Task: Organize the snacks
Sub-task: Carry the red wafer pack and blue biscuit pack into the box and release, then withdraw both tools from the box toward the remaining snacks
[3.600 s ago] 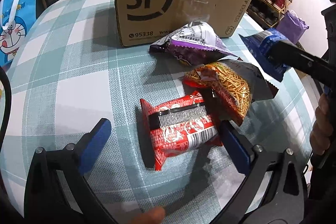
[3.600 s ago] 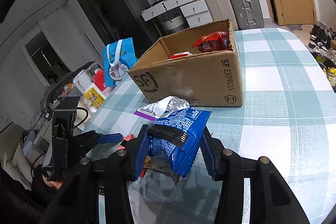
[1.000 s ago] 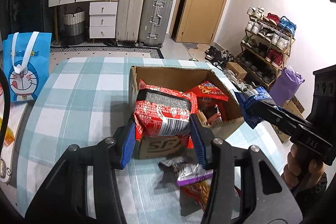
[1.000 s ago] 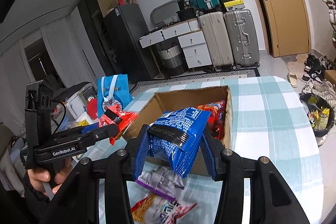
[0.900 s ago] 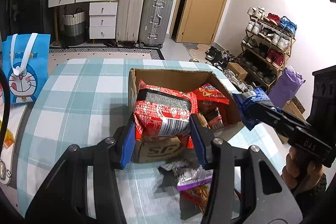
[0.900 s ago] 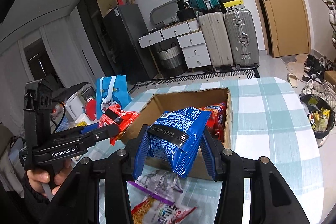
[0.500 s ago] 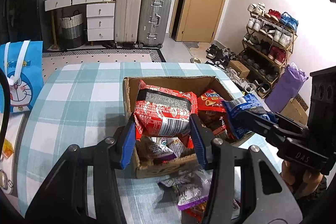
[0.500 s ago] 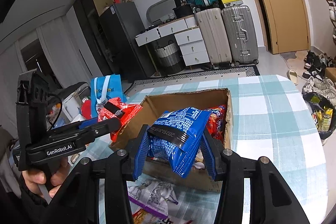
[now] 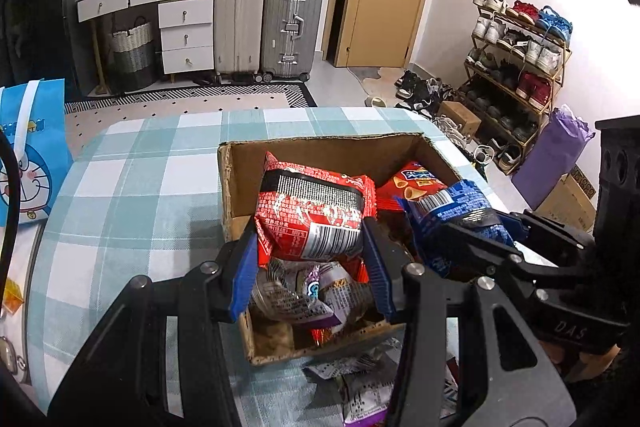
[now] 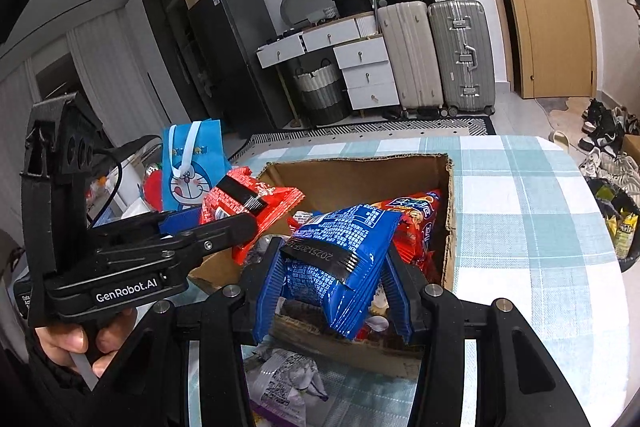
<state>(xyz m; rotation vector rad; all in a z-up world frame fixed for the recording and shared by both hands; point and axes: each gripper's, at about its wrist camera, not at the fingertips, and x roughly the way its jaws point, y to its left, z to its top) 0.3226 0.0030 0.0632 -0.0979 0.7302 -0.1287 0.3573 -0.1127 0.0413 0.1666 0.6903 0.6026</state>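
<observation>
From the left wrist, the left gripper [image 9: 310,263] clamps a crinkled red foil snack packet [image 9: 314,217] above the open brown cardboard box [image 9: 226,195]. From the right wrist, the right gripper [image 10: 334,293] pinches a blue foil snack bag [image 10: 340,259] over that box's near edge on the teal-checked tablecloth [image 10: 532,227].

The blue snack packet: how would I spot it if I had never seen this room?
Find the open cardboard box on the checked table. Just above it, the right gripper pinches the blue snack packet. Its neighbour, held beside it, is red; this one alone is blue with a black band.
</observation>
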